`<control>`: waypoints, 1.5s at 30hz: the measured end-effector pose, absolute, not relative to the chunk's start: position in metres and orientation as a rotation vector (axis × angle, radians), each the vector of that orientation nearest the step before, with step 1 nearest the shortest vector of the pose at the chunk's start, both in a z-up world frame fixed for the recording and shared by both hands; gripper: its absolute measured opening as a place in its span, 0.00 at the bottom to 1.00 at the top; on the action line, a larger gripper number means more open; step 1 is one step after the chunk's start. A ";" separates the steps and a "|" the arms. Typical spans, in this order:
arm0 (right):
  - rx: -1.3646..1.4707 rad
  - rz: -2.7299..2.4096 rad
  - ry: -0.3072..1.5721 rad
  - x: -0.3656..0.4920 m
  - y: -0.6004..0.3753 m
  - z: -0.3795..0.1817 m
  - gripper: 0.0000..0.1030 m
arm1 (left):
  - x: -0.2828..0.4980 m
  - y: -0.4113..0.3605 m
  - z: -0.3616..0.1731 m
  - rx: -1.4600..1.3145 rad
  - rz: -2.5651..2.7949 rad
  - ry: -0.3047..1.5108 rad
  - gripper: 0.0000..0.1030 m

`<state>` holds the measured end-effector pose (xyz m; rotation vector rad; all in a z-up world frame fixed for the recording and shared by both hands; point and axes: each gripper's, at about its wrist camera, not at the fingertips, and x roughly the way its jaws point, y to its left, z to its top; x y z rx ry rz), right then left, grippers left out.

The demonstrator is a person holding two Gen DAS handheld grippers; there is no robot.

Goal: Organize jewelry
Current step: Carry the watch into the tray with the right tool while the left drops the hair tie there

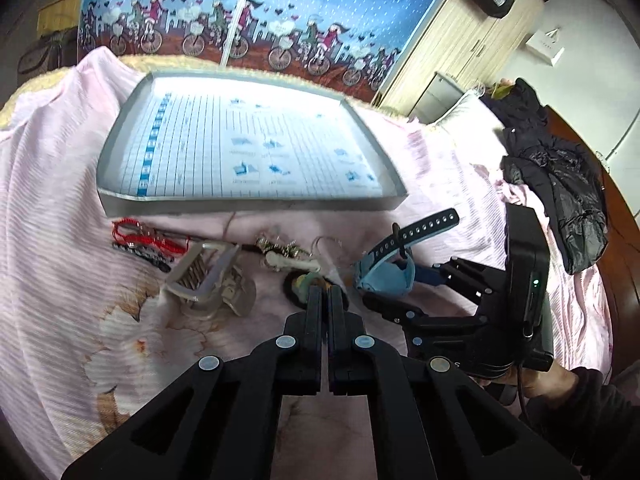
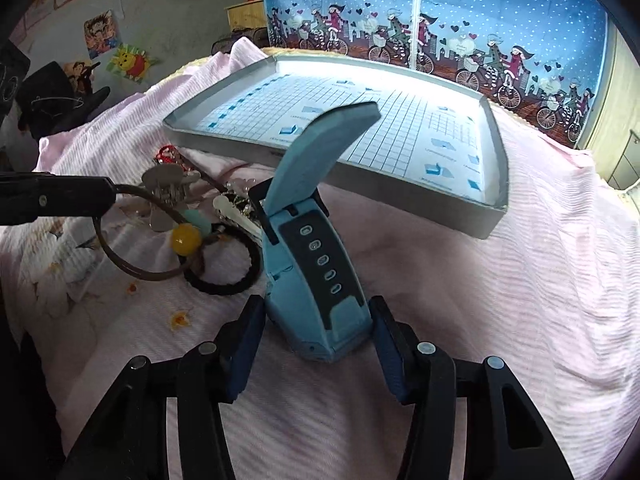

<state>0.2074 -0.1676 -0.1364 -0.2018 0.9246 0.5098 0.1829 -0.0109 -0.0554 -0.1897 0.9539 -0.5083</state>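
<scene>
Left claw [image 1: 328, 292] pressed together on a brown hair tie [image 2: 120, 240], the loop hanging from the tips with a yellow bead [image 2: 185, 240] on it. Right claw [image 2: 316, 340] spread, fingers either side of a blue watch [image 2: 316, 280] but not visibly touching it; watch body resting on the pink bedsheet [image 2: 500, 300], one strap arching up over the near edge of the tray [image 2: 494, 208]. Grey-rimmed tray lined with a printed sheet of blue grid lines and small blue diagrams; captions too blurred to read. Spread on the bed in front of the tray: red cord bracelet [image 1: 140, 234], clear hair clip [image 1: 208, 276], white bone-shaped clip [image 1: 292, 262], black hair band [image 2: 224, 276]. Behind, a blue curtain [image 1: 280, 8] printed with cyclists and hearts. White box [image 1: 546, 42] against the far wall, bearing a triangle mark, lettering unreadable.
</scene>
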 end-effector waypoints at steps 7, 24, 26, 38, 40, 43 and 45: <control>-0.115 0.492 0.832 0.202 -0.177 -0.110 0.49 | 0.175 -0.008 -0.038 -0.211 -0.554 0.834 0.00; -0.001 0.420 0.736 0.244 -0.181 -0.082 0.49 | 0.258 0.017 -0.025 -0.289 -0.487 0.731 0.00; 0.041 0.403 0.730 0.261 -0.179 -0.087 0.49 | 0.271 0.022 -0.031 -0.296 -0.459 0.733 0.00; 0.062 0.357 0.822 0.319 -0.149 -0.136 0.49 | 0.311 0.038 -0.088 -0.265 -0.340 0.860 0.00; 0.062 0.360 0.838 0.321 -0.149 -0.141 0.50 | 0.310 0.038 -0.090 -0.252 -0.328 0.867 0.00; 0.066 0.362 0.822 0.318 -0.152 -0.138 0.50 | 0.309 0.037 -0.092 -0.225 -0.304 0.873 0.01; 0.064 0.366 0.815 0.318 -0.153 -0.134 0.50 | 0.307 0.037 -0.093 -0.206 -0.296 0.880 0.02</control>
